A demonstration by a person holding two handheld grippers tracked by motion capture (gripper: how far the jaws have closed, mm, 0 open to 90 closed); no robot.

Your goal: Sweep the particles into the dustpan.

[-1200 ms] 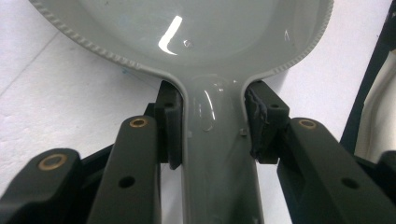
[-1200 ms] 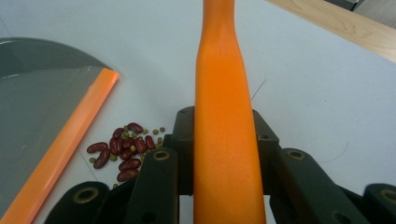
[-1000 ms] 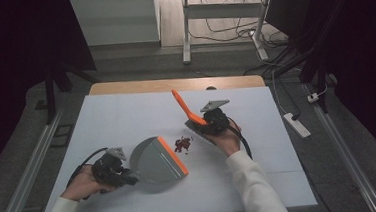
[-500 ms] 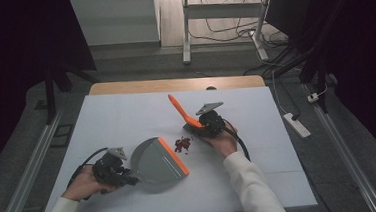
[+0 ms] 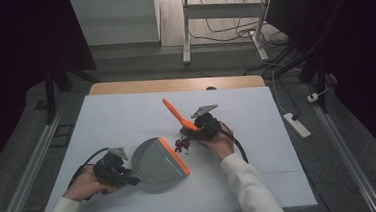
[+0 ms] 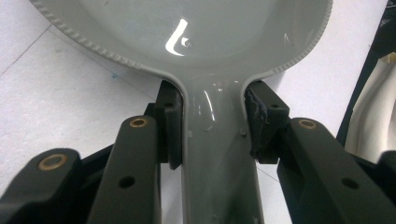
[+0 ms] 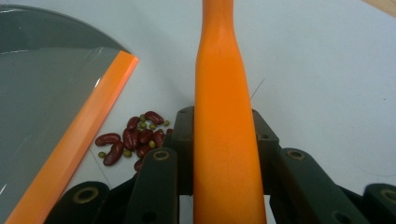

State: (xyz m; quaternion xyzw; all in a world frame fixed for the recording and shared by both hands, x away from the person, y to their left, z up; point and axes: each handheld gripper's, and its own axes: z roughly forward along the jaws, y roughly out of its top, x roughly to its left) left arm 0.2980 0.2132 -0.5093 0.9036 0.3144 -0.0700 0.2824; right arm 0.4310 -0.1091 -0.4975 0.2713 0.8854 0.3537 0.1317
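High view: left claw (image 5: pixel 131 179) clamps the dustpan (image 5: pixel 157 163) handle; right claw (image 5: pixel 193 129) clamps the brush (image 5: pixel 176 115) handle.
Beans (image 5: pixel 182 145): between dustpan lip and right claw.
Hidden: brush bristles.

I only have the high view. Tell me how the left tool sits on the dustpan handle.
Observer: In the left gripper view, the left tool clamps the grey neck of the dustpan just below the pan, one pad on each side.
Operator: Now report what the pile is made of.
Observer: The right gripper view shows red kidney beans mixed with a few small green beans, lying on the table beside the pan's orange lip.
Operator: Check the right tool's grip.
Observer: The right tool is shut on the orange brush handle, which runs straight up between its jaws.
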